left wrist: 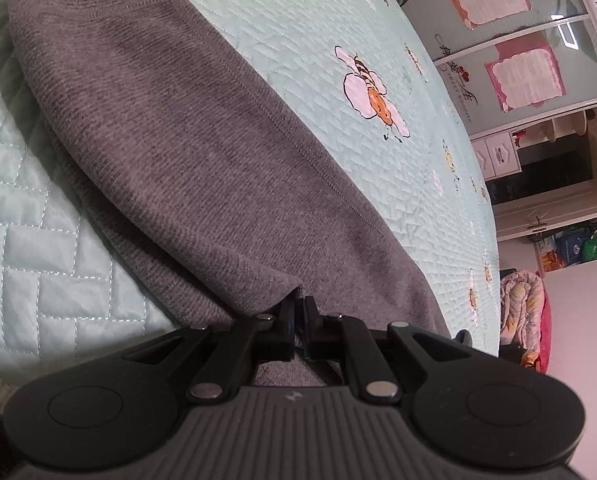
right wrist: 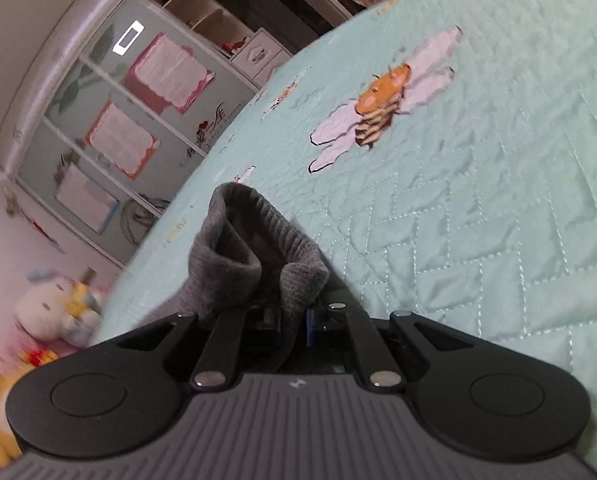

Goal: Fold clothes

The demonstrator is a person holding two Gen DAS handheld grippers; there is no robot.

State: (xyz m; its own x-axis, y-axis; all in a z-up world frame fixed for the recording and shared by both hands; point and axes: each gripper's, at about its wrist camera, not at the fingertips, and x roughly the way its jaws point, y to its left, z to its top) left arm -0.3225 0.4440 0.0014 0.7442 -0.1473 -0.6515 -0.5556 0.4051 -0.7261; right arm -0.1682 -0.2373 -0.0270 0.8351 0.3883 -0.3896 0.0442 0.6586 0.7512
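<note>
I had left gripper [left wrist: 298,308] jaws pinching grey knit garment [left wrist: 186,132] on quilted bedspread [left wrist: 38,216], right gripper [right wrist: 298,320] jaws clamping its bunched edge.

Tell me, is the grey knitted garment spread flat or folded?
Folded: the grey knitted garment lies doubled on the quilt, a lower layer showing along its edge.

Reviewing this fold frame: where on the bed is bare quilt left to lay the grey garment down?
Left wrist view: bare quilt left of the grey garment, and a wider stretch to its right around the bee print. Right wrist view: open quilt right of the right gripper. Crowded only at the left gripper, under the garment.
</note>
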